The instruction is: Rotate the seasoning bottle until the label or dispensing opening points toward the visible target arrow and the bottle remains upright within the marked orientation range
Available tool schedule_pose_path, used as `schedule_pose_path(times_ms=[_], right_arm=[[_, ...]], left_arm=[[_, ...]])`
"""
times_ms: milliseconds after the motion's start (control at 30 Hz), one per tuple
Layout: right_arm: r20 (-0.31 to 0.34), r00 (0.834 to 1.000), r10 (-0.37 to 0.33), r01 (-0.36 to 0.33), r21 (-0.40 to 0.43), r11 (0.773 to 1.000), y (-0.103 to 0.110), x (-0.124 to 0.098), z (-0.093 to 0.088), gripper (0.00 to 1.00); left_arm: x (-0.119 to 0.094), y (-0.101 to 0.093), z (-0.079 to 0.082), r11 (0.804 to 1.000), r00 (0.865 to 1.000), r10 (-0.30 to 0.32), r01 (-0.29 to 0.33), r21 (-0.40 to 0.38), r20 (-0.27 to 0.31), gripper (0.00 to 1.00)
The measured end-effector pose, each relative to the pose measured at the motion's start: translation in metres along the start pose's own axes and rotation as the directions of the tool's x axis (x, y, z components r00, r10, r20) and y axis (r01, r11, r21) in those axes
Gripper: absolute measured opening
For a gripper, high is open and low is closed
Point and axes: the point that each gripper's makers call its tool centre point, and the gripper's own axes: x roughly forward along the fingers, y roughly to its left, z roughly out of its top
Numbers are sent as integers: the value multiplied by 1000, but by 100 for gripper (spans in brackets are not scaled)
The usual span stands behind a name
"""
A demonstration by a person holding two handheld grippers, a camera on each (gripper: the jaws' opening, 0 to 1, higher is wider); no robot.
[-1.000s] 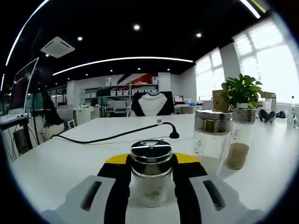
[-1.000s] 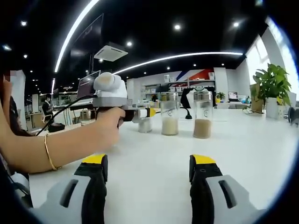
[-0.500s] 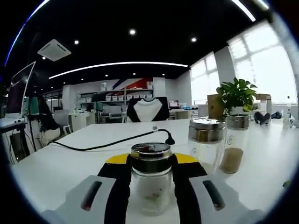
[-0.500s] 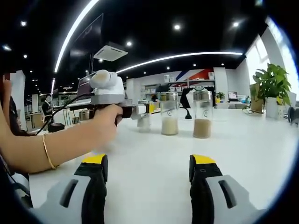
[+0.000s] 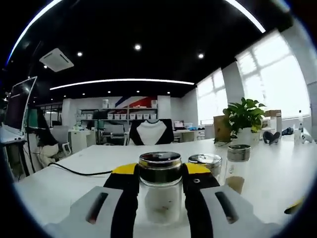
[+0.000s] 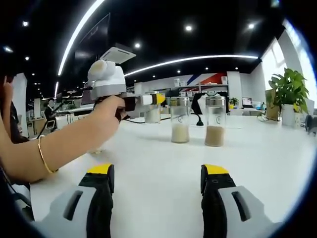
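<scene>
A small glass seasoning bottle [image 5: 159,196] with a steel lid stands upright between my left gripper's [image 5: 159,171] black, yellow-tipped jaws, which are shut on it. In the right gripper view a person's hand [image 6: 106,106] holds that left gripper [image 6: 153,100] up above the white table [image 6: 163,153], with the bottle [image 6: 152,115] in its tips. My right gripper [image 6: 157,186] hovers low over the table near its front, open with nothing between its fingers. I see no arrow mark in either view.
Two taller glass bottles with powder stand on the table, one pale [image 6: 180,121] [image 5: 205,166], one brown [image 6: 215,122] [image 5: 237,166]. A black cable [image 5: 74,171] lies at the left. A potted plant [image 5: 242,116] [image 6: 287,94] stands at the far right.
The left gripper has risen with the seasoning bottle, which has come off the table; the two other bottles sit lower in its view. The right gripper has stayed put.
</scene>
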Motion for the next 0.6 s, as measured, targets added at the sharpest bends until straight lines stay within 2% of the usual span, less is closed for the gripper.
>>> schedule_pose_path(times_ms=[233, 600], right_arm=[[9, 1000, -2, 2, 7, 1000, -1, 1, 2, 71], [9, 1000, -16, 15, 13, 1000, -4, 1, 2, 71]], left_arm=[[-6, -6, 16, 999, 999, -33, 33, 19, 27, 36], [-18, -19, 25, 997, 996, -75, 73, 34, 53, 36]])
